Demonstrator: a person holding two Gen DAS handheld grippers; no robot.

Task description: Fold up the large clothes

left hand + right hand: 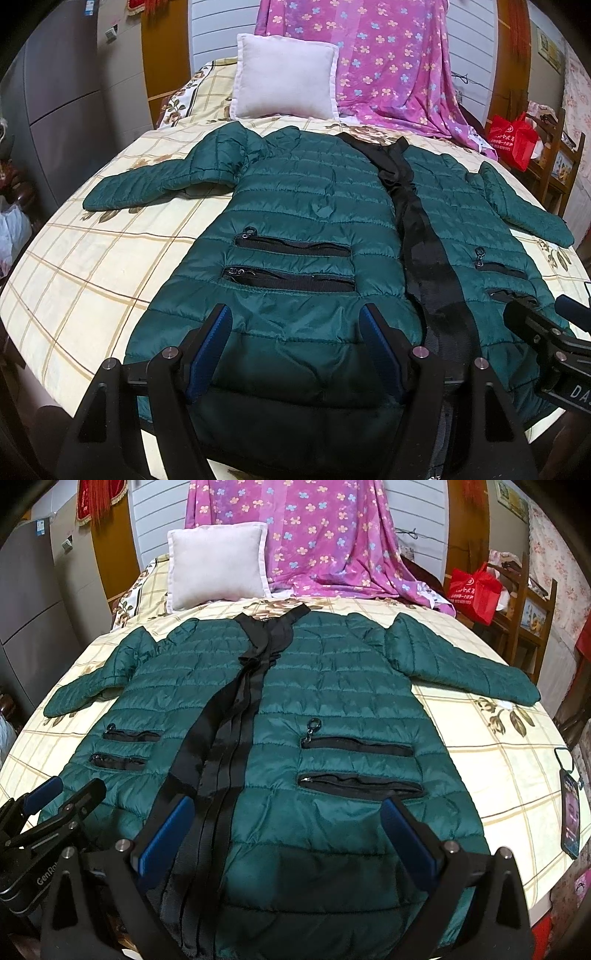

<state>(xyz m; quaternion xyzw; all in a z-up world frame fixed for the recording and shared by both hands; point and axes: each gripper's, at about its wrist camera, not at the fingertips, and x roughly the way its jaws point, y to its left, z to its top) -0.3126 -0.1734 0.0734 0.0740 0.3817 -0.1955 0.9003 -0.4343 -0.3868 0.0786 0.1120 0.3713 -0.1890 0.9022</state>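
Note:
A dark green quilted jacket (306,206) lies flat on the bed, front up, sleeves spread to both sides, with a black zipper strip down its middle. It also shows in the right wrist view (332,686). My left gripper (295,317) is open and empty, hovering over the hem of the jacket's left half. My right gripper (288,808) is open and empty over the hem of the right half. Each gripper shows at the edge of the other's view: the right one (546,317) and the left one (70,790).
The bed has a cream checked sheet (110,258). A white pillow (284,77) and a pink flowered blanket (399,62) stand at the headboard. A phone (570,812) lies at the bed's right edge. A red bag (474,590) sits on a wooden shelf at the right.

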